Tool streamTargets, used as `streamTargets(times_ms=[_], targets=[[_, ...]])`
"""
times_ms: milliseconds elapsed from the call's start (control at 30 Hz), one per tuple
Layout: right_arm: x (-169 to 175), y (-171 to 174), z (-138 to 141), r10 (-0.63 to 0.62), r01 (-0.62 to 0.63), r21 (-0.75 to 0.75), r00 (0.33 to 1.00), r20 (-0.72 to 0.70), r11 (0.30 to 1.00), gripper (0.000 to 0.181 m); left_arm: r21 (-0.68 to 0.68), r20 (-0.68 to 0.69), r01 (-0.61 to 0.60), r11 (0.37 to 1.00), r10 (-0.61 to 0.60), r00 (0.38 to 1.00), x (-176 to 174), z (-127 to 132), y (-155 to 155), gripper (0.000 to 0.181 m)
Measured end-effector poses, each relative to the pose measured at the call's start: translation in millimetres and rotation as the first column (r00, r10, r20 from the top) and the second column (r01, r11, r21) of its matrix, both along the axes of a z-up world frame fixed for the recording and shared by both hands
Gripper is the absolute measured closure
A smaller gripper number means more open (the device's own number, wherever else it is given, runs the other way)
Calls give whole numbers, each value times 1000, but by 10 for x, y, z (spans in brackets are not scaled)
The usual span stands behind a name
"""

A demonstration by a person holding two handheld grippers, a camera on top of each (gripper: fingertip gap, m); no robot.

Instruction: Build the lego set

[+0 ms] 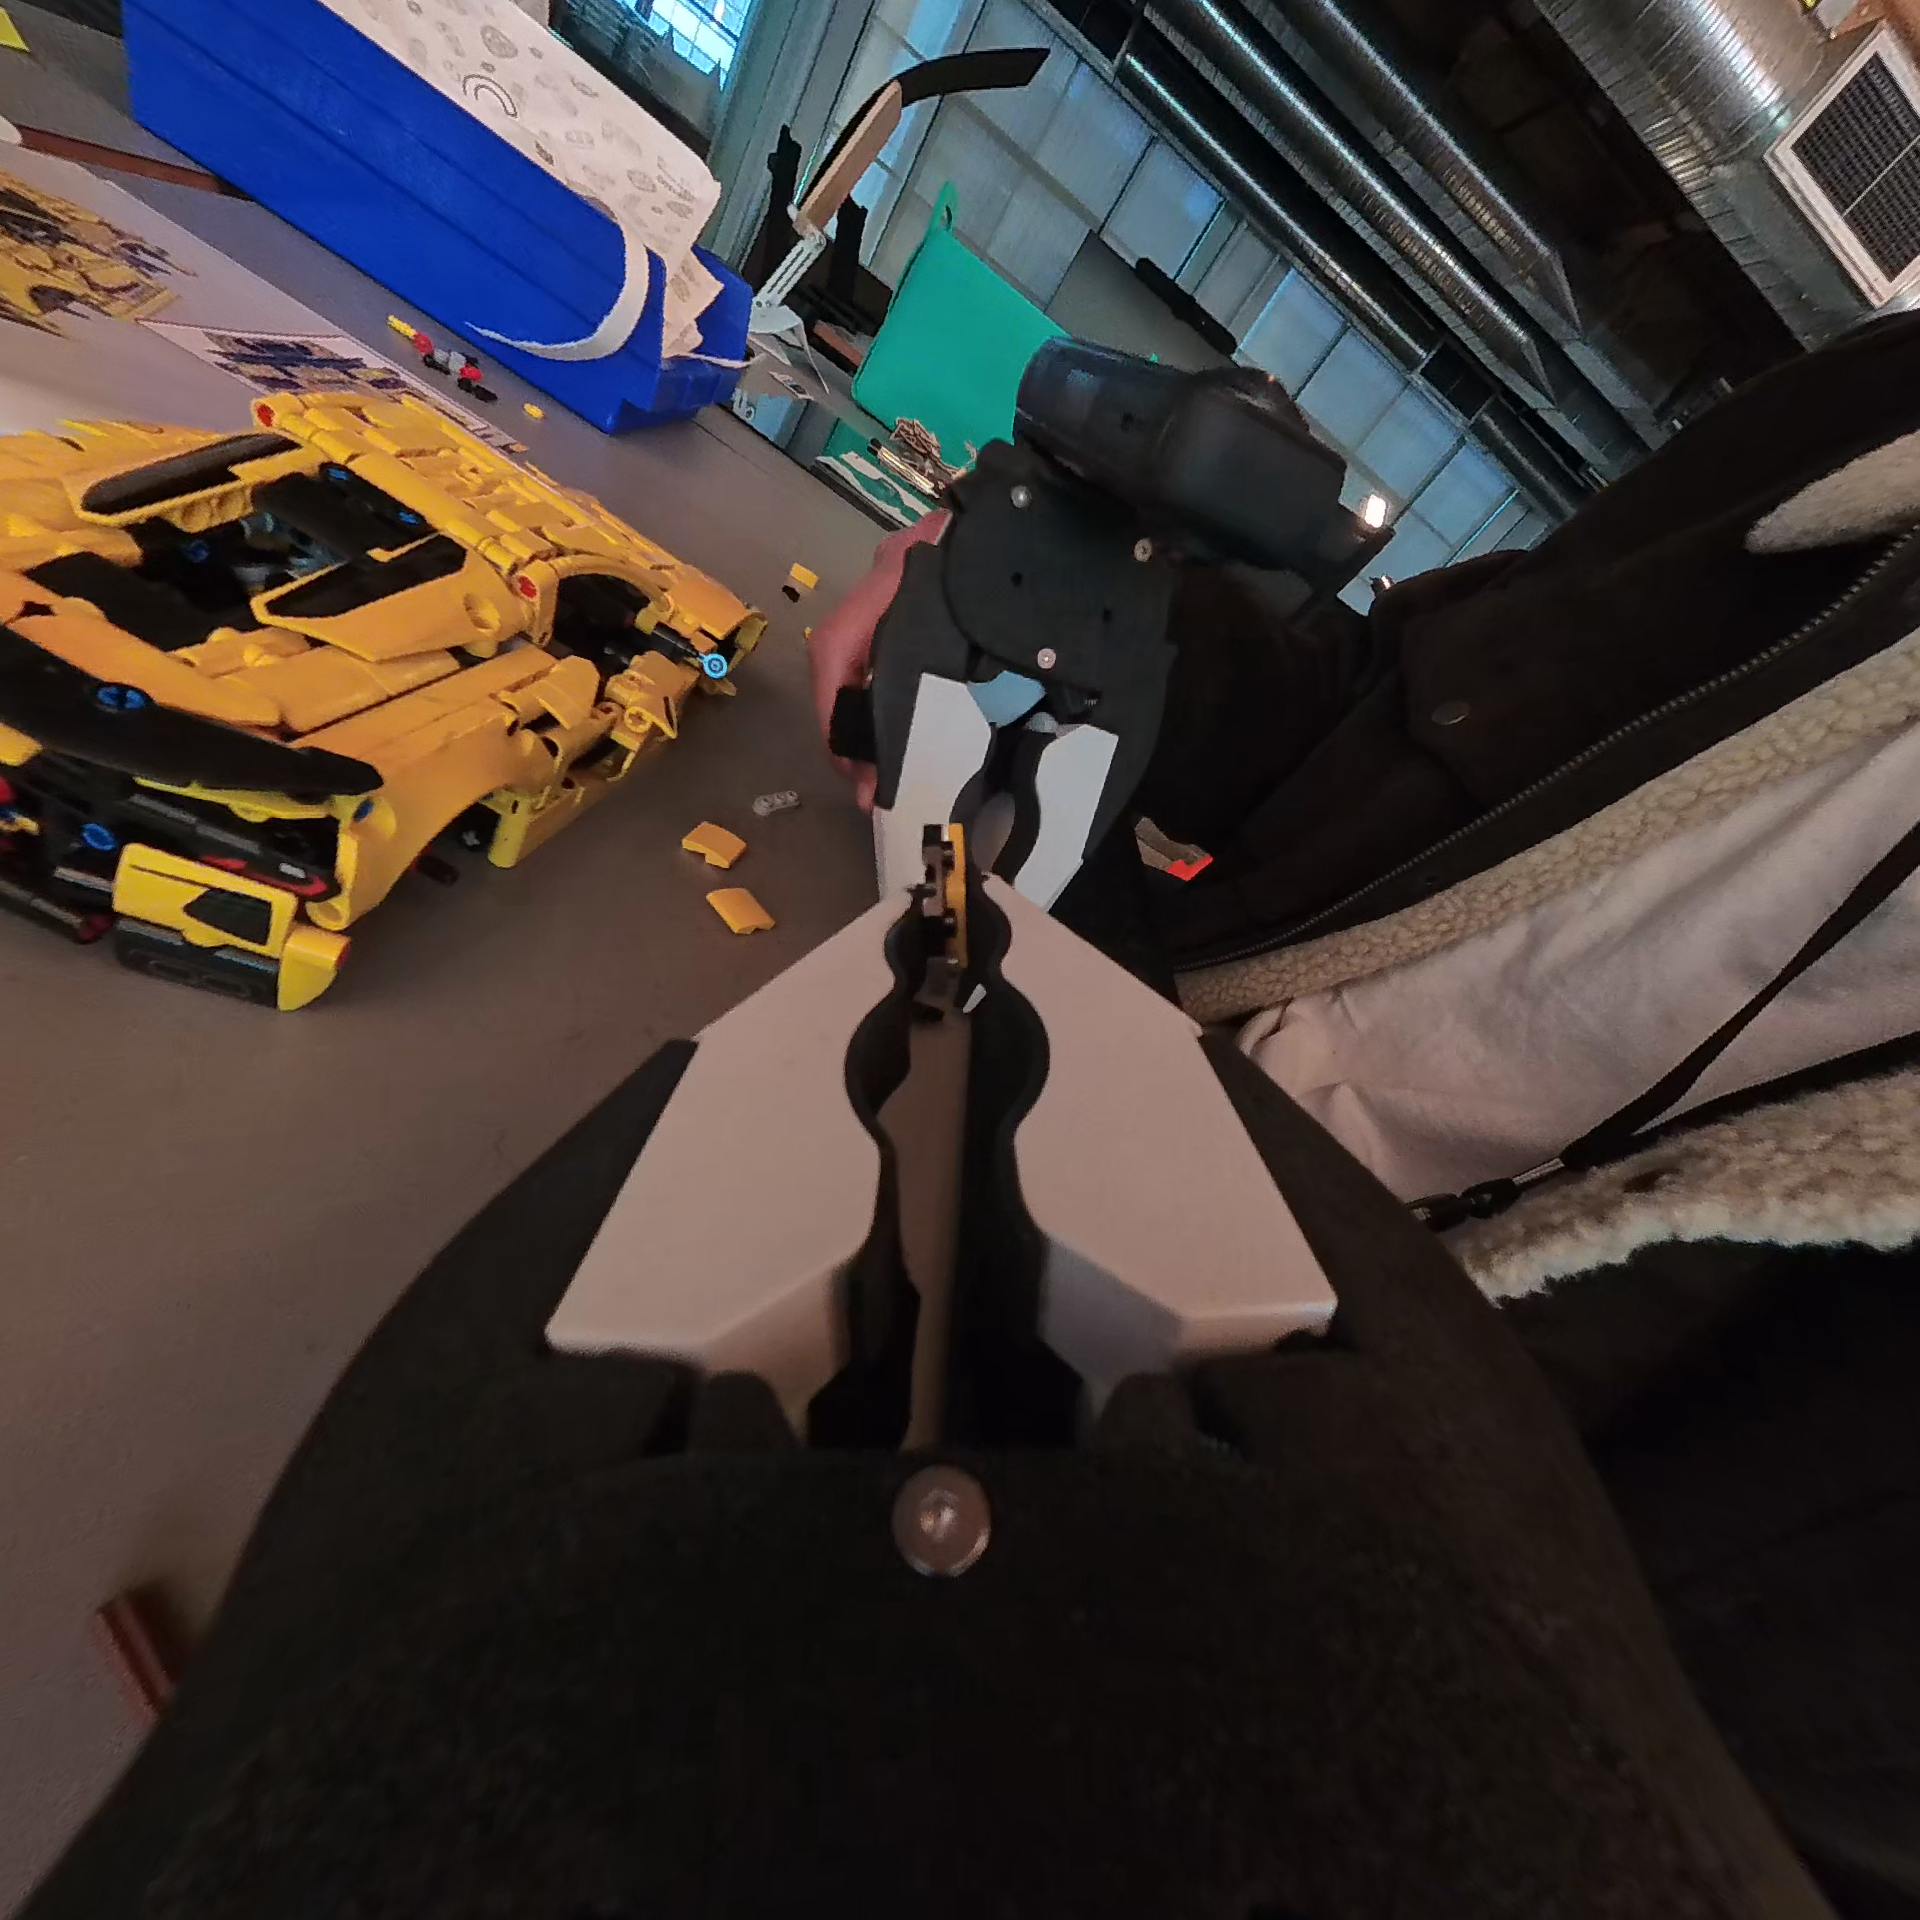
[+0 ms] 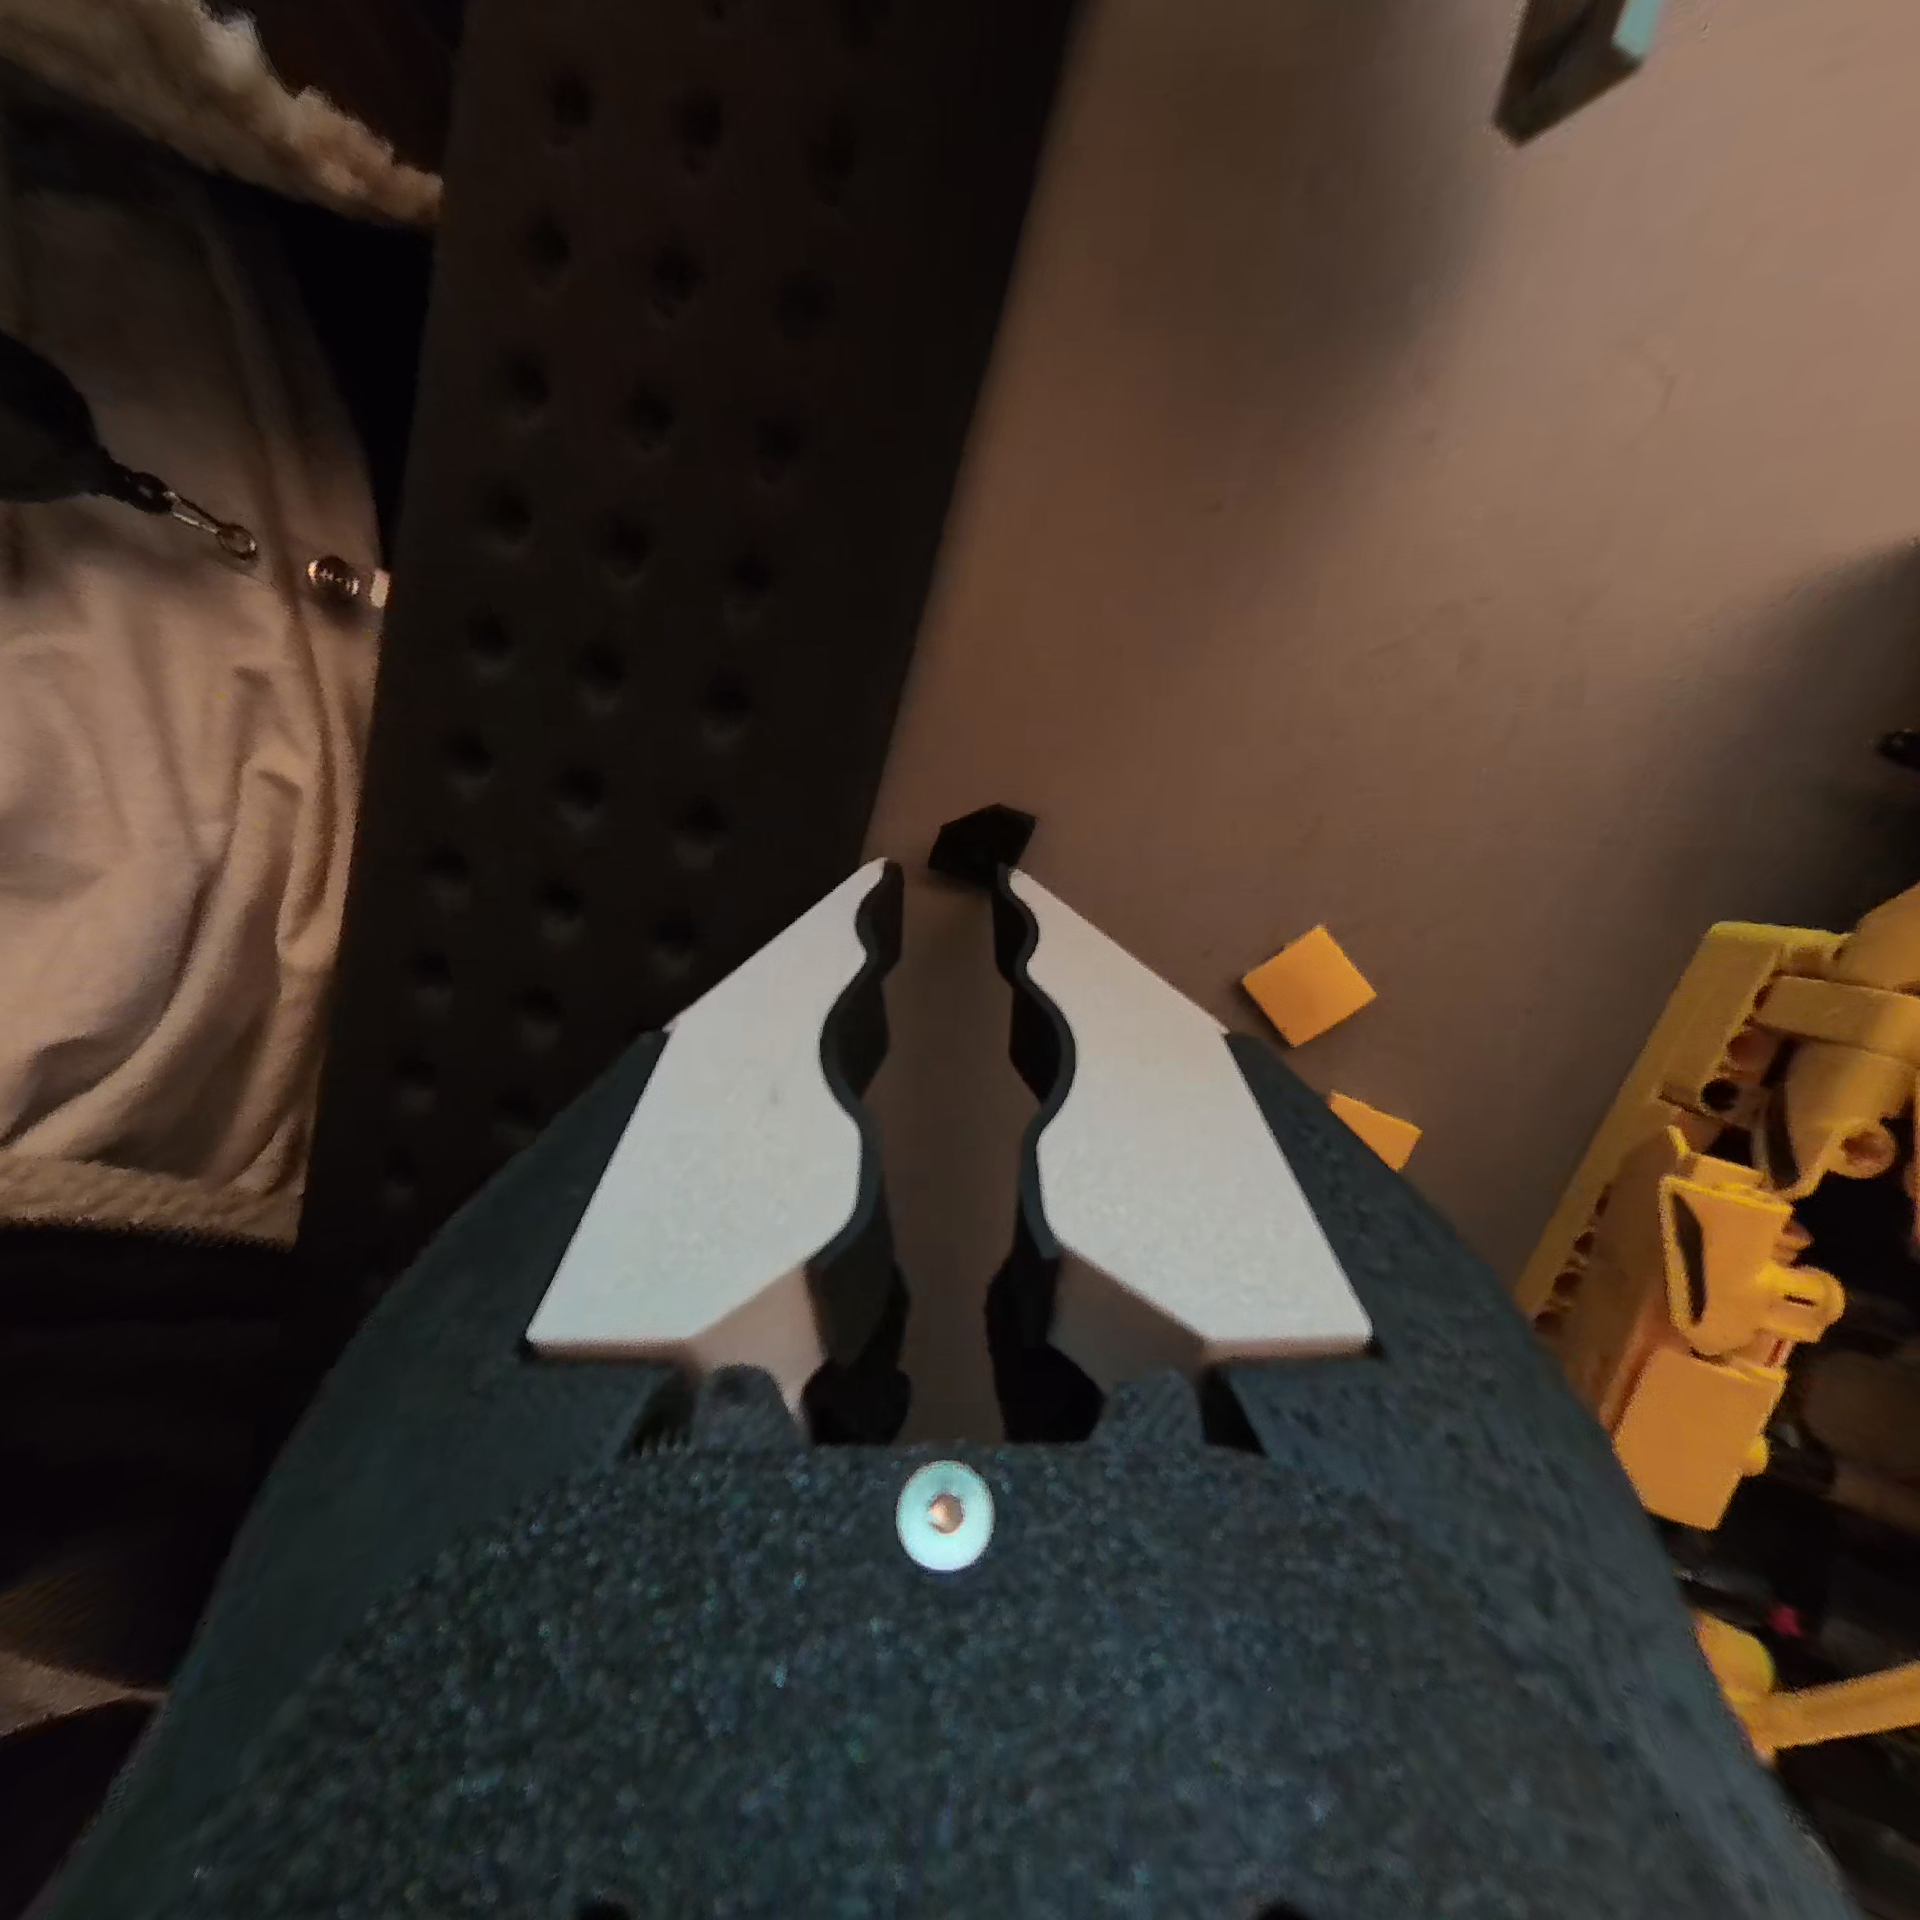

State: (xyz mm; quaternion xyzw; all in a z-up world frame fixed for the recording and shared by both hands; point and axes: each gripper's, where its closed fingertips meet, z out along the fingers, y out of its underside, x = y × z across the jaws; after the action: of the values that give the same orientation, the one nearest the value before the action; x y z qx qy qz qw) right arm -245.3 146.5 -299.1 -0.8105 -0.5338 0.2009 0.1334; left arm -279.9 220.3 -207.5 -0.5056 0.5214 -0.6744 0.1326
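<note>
A mostly built yellow lego car (image 1: pixel 312 665) stands on the grey table (image 1: pixel 312 1195) at the left; its side also shows in the right wrist view (image 2: pixel 1714 1195). My left gripper (image 1: pixel 948 909) is shut on a small yellow and black lego piece (image 1: pixel 954 873) and holds it above the table. My right gripper (image 2: pixel 948 881) is open with a narrow gap and empty, its tips just short of a small black piece (image 2: pixel 982 836) on the table. In the left wrist view its white fingers (image 1: pixel 925 748) point down right behind the held piece.
Two yellow curved tiles (image 1: pixel 727 873) and a small grey piece (image 1: pixel 776 802) lie by the car. A blue bin (image 1: pixel 416 208) and an instruction booklet (image 1: pixel 83 260) sit at the back. A black perforated strip (image 2: pixel 675 520) and the person's jacket (image 1: pixel 1558 935) are close. Tip to tip, the grippers are about 12 centimetres apart.
</note>
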Motion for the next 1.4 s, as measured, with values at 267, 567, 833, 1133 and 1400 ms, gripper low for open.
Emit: streamTargets(times_ms=[267, 567, 833, 1133, 1400], targets=[[21, 168, -56, -31, 15, 96, 985, 170, 995, 179, -2, 4, -3, 1000, 3, 1000, 0, 5, 8, 176], [-11, 108, 84, -41, 45, 123, 999, -29, 991, 179, -5, 4, -5, 1000, 5, 1000, 2, 6, 11, 176], [-85, 712, 798, -360, 459, -14, 677, -642, 888, 181, 47, 48, -27, 999, 25, 999, 5, 49, -5, 175], [-296, 743, 899, -400, 412, -193, 509, -762, 890, 181, 56, 64, -13, 998, 9, 998, -11, 72, -37, 175], [-301, 731, 808, -449, 406, -256, 507, -736, 877, 181, 43, 77, -28, 999, 24, 997, -17, 99, -4, 175]])
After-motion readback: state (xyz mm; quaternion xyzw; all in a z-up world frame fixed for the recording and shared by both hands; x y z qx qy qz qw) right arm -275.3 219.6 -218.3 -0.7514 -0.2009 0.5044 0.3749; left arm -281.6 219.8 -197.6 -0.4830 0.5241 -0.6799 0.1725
